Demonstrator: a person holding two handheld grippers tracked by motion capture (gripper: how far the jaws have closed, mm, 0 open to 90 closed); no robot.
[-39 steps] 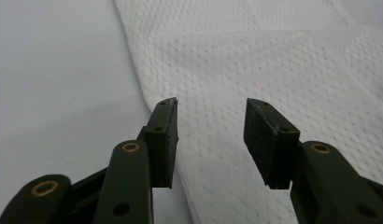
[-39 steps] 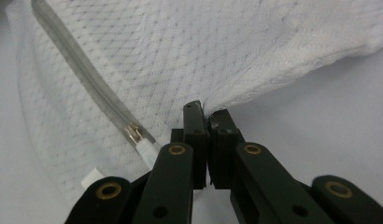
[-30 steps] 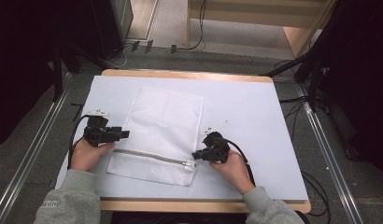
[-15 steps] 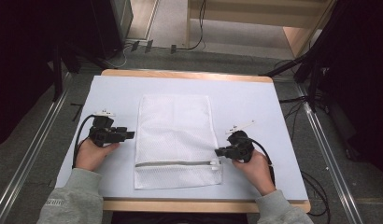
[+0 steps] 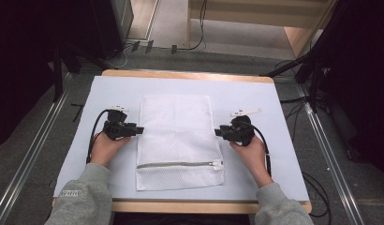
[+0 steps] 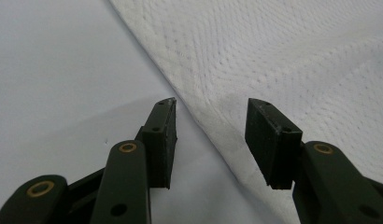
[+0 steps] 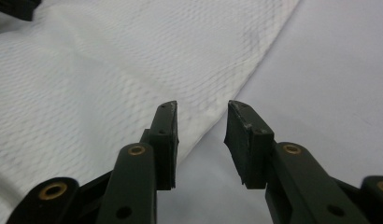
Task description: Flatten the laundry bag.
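Note:
A white mesh bag lies flat and square on the pale mat, its zipper running across near the front end. My left gripper stands open at the bag's left edge. In the left gripper view the left gripper straddles the edge of the bag without pinching it. My right gripper is at the bag's right edge. Its jaws have just been opening, and in the right gripper view the right gripper is open over the edge of the bag, which lies loose below.
The mat covers a wooden table. Cables trail from both grippers across the mat. Metal rails flank the table on the floor, and dark equipment stands at the far left and right.
The bag went from tilted to square and slid right. My right gripper let go near the zipper end and moved up along the right edge. My left gripper moved right to the bag's left edge.

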